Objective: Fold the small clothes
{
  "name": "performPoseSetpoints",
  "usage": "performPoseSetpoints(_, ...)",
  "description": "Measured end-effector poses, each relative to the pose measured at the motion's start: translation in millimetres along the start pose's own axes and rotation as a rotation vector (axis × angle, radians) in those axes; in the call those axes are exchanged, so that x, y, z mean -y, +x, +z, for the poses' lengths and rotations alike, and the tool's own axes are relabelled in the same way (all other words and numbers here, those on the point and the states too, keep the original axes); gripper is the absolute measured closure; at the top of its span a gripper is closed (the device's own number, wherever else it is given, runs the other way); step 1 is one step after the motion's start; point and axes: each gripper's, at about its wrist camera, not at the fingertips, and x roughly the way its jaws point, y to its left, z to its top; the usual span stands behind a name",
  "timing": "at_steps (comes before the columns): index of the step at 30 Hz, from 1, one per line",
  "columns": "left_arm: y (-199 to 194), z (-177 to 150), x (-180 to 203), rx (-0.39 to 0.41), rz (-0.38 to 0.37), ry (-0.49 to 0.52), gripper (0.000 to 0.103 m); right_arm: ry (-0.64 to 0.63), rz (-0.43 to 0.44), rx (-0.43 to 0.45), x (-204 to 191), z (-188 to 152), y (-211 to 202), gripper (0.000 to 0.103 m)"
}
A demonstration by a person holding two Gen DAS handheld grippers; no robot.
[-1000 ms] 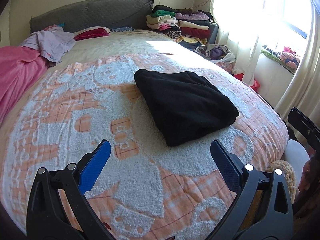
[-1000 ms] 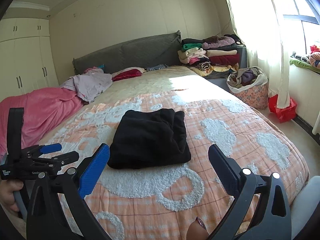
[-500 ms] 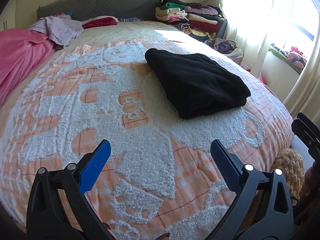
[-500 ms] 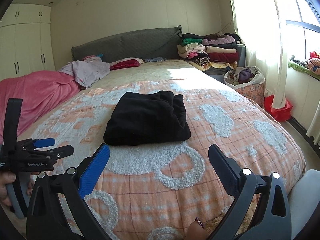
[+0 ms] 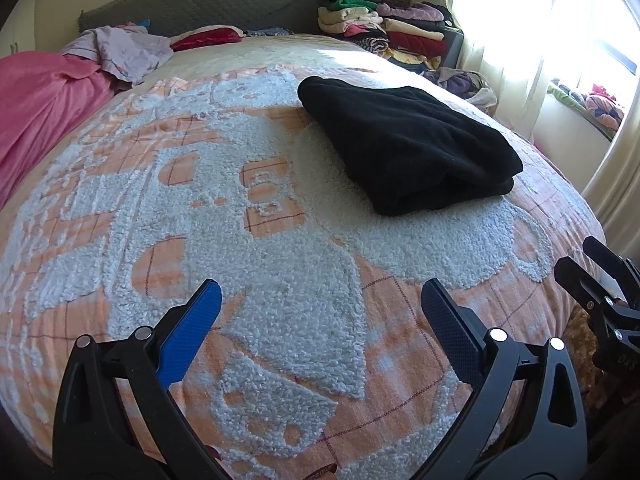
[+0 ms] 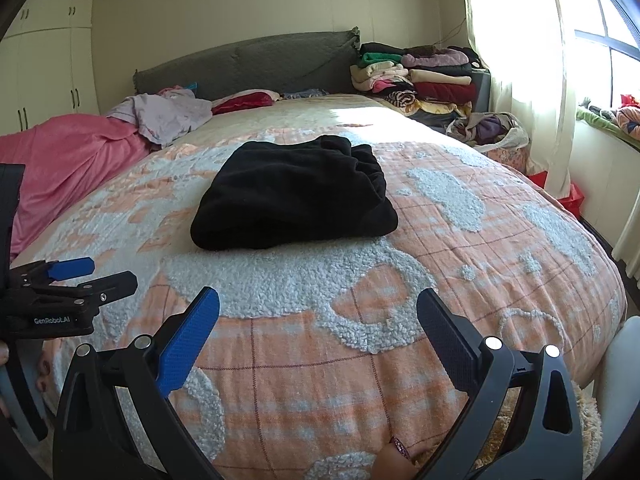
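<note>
Right wrist: folded black garment [image 6: 294, 192] on bedspread [image 6: 460, 248]

pink blanket [image 5: 44, 108] cropped left, garment's underside hidden

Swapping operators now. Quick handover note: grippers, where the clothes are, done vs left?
Left gripper: open, empty, low over the near end of the bed.
Right gripper: open, empty, beside it.
Black garment: folded into a compact bundle mid-bed, nothing touching it.
Done: that piece looks folded.
Left: loose lilac clothes lie near the headboard, probably next. Folded stack sits beside the bed's head.
</note>
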Motion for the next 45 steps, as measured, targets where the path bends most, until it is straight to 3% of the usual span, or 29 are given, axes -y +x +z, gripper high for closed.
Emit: performPoseSetpoints(45,-11.0,0.2,-0.1,-0.009,0.039,-0.002,0.009,0.006,0.02,-0.004,-6.0,3.1,-6.8,0.005)
